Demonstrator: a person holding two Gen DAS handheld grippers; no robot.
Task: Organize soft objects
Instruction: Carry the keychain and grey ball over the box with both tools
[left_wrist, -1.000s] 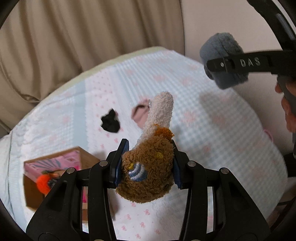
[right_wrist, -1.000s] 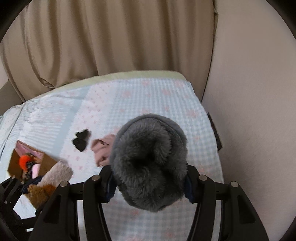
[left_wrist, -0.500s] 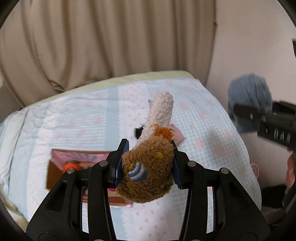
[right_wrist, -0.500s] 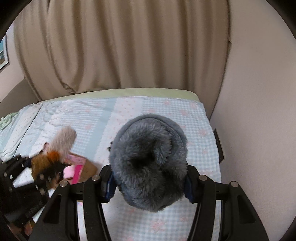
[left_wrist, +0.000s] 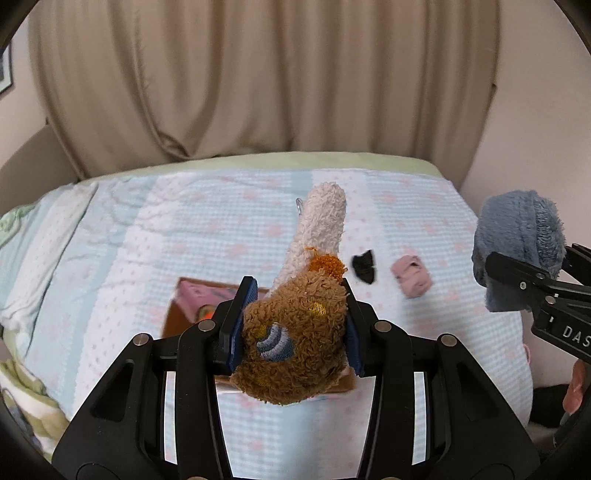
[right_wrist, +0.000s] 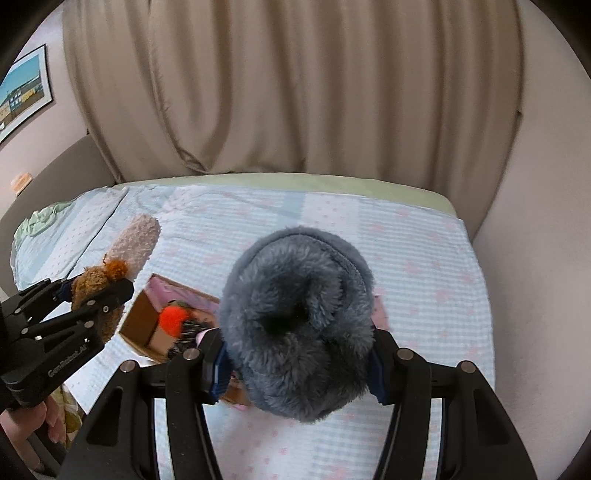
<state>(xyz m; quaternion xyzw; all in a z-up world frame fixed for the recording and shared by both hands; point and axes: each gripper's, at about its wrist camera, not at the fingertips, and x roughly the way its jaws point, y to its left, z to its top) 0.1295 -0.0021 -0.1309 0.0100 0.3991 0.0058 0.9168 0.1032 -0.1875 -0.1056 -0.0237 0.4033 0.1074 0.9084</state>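
Grippers are both gripping: left gripper (left_wrist: 293, 328) is clamping the brown plush toy (left_wrist: 295, 343), right gripper (right_wrist: 295, 363) squeezing the grey furry slipper (right_wrist: 295, 321), both hanging above the cardboard box (right_wrist: 144, 325) on the bed (right_wrist: 424, 258).

Wide open bedspread (left_wrist: 207, 229) to the left and far side, nothing lying there. The cardboard box (right_wrist: 142, 323) sits mid-bed, its mouth partly filled by an orange pom-pom (right_wrist: 173, 320) and something dark, hard to make out. Right of it, a black scrap (left_wrist: 364, 266) and pink bundle (left_wrist: 412, 281) dot the cover. Curtain (right_wrist: 288, 92) and wall (right_wrist: 546, 221) hem in the far and right edges.
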